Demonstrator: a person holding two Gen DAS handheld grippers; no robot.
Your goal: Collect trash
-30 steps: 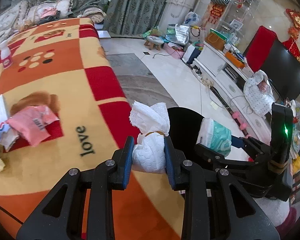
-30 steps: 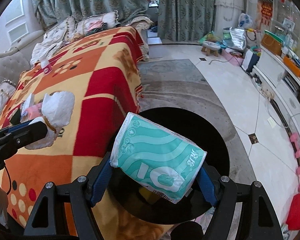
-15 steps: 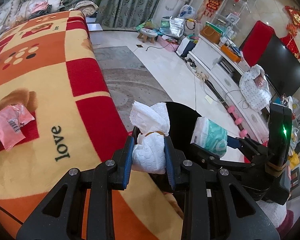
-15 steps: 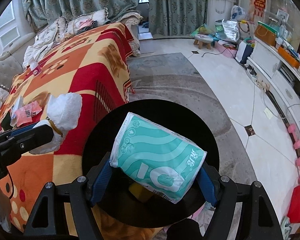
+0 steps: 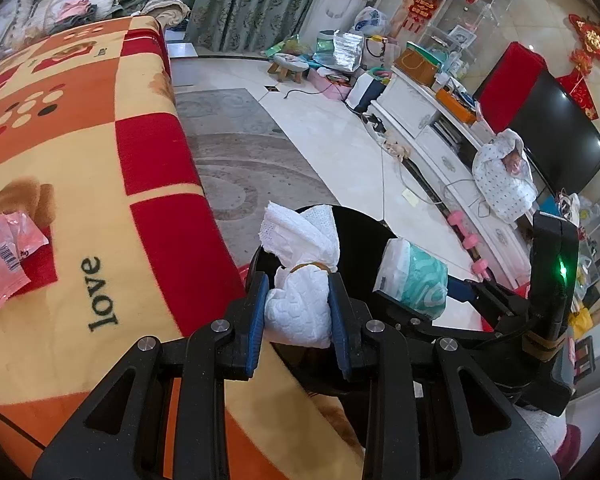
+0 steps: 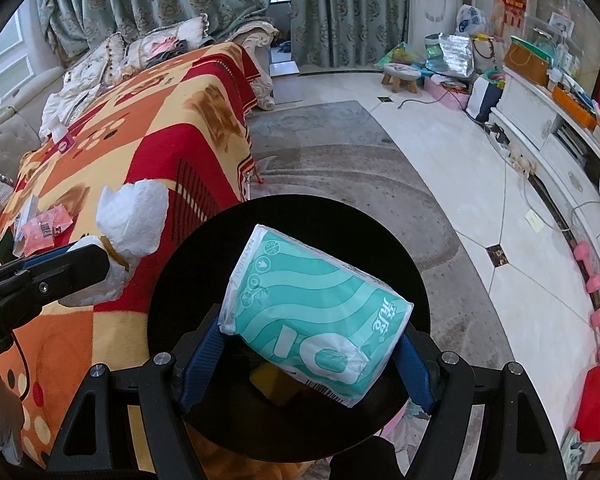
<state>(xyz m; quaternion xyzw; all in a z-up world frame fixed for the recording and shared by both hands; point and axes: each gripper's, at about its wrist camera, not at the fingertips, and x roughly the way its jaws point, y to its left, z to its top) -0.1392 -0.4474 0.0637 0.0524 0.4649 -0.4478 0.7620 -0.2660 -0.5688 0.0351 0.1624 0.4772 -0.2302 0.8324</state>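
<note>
My left gripper is shut on a crumpled white tissue wad, held at the near rim of a round black bin. In the right wrist view the same tissue wad hangs left of the black bin, over the blanket's edge. My right gripper is shut on a teal and white tissue pack, held straight above the bin's dark opening. That tissue pack and the right gripper show on the right of the left wrist view. Something yellow lies inside the bin under the pack.
An orange, red and yellow blanket covers the surface on the left, with a pink wrapper lying on it. A grey rug and pale tiled floor lie beyond the bin. A white TV cabinet with clutter lines the right wall.
Both grippers have moved off the blanket toward the bin with their loads. The pack now hangs over the bin's opening. Neither grip has changed.
</note>
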